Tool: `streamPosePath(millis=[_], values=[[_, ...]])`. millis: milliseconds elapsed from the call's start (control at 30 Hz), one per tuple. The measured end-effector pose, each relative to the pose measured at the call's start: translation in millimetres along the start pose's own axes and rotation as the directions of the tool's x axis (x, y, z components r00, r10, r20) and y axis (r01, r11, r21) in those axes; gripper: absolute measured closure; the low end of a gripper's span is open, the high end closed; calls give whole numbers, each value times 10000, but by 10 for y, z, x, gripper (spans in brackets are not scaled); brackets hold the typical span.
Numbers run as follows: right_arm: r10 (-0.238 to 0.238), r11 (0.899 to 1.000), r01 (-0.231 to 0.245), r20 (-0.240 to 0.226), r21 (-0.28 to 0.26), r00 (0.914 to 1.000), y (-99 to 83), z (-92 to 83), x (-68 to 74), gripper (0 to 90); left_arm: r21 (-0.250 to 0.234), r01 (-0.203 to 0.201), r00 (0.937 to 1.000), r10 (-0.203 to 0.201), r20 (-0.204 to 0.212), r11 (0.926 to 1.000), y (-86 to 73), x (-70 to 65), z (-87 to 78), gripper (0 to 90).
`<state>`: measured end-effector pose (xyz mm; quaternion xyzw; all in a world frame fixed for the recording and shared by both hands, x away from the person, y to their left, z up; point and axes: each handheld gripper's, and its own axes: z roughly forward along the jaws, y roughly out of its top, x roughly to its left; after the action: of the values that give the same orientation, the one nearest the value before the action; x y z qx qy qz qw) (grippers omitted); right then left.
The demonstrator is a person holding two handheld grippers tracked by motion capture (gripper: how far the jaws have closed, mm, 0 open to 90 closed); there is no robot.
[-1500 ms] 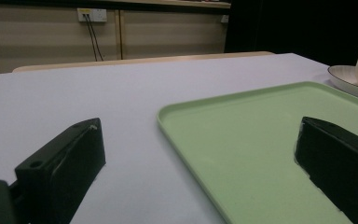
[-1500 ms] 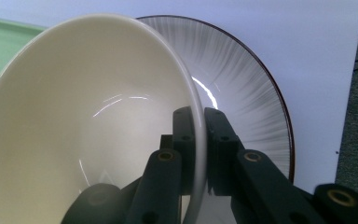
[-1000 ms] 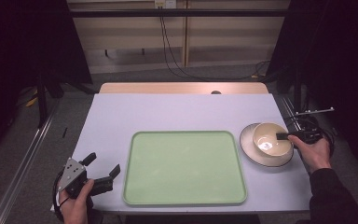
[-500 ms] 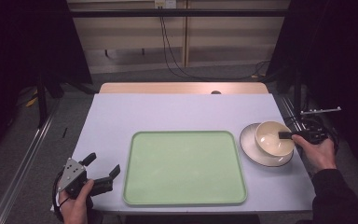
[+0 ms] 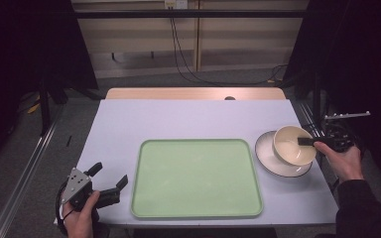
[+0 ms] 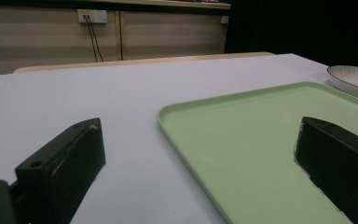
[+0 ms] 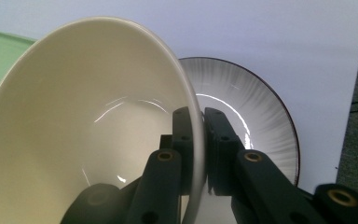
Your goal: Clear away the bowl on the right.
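Note:
A cream bowl point(image 5: 291, 145) point(image 7: 88, 121) hangs just above a white plate point(image 5: 270, 157) point(image 7: 256, 116) with a dark rim at the table's right side. My right gripper point(image 5: 305, 142) point(image 7: 198, 116) is shut on the bowl's near rim, one jaw inside the bowl and one outside. A pale green tray point(image 5: 196, 177) point(image 6: 261, 140) lies empty in the middle of the table. My left gripper point(image 5: 110, 177) point(image 6: 196, 154) rests at the front left corner, open, with nothing between its jaws. It points toward the tray's left edge.
The white table point(image 5: 178, 119) ends close behind the left hand and just right of the plate. A wooden strip point(image 5: 193, 93) runs along the far edge. Cables point(image 5: 178, 54) hang on the wall behind.
My right gripper has lifted the bowl off the plate, and the bowl now sits higher and a little to the right. The left gripper has not moved.

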<state>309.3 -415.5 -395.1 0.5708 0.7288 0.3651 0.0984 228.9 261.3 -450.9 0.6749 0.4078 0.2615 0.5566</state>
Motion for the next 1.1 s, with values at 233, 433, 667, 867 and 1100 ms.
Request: streamPosePath(millis=[233,433,667,867,1100], values=[[-177,9995,176,-33,-270,9998,39,-29,71,840,4,9,10000,-9,-81,10000,0,-3,0,18],[-397,9990,394,-115,-217,9991,57,5,130,840,-27,15,10000,-15,-58,10000,0,-4,-3,18],[-741,9972,738,-314,-108,9968,120,39,266,840,-52,-2,10000,1,-29,10000,-3,-2,-11,18],[-771,9970,767,-409,-114,9962,136,70,333,839,-7,-94,9999,94,-76,10000,0,-3,-12,18],[-1011,9949,1013,-567,8,9933,183,139,450,839,-14,-90,9999,90,-108,10000,0,-4,-12,18]])
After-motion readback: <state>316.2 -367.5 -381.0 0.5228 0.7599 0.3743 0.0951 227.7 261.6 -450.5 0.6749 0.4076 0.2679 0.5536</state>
